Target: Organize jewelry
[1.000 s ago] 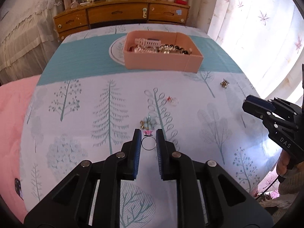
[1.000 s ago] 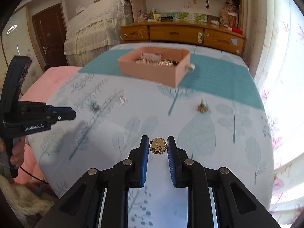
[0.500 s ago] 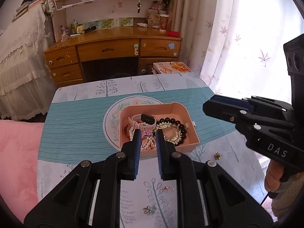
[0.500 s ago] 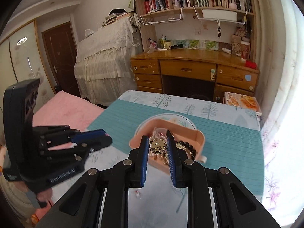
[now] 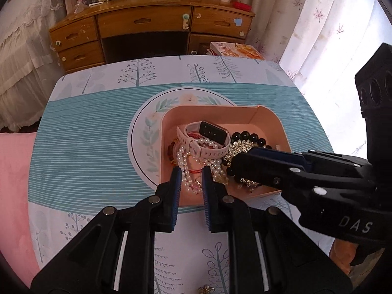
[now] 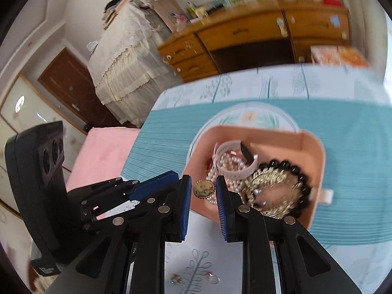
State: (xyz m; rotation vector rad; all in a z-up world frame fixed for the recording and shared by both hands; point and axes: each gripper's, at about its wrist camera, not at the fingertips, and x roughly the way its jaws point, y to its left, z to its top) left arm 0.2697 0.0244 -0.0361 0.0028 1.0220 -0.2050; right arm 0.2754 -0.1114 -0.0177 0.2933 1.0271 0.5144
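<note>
1. My right gripper (image 6: 203, 188) is opening over the pink plastic box (image 6: 311, 144) at the table's far centre; the gold round brooch (image 6: 204, 189) sits loose between the jaws, ready to drop in.
2. My left gripper (image 5: 191, 180), over the box's near edge, is nearly closed; I cannot tell whether it grips anything.

The right gripper (image 5: 235, 165) covered part of the gold chain (image 5: 238, 147) and the black beads (image 5: 247, 137) in the box (image 5: 269, 120). The left gripper (image 5: 191, 171) hid the box's near wall. The ring between its fingers was too small to see well. In the right view the desk (image 6: 245, 31) was blurry. A tiny flower charm (image 5: 207, 289) was cut off at the bottom edge.
</note>
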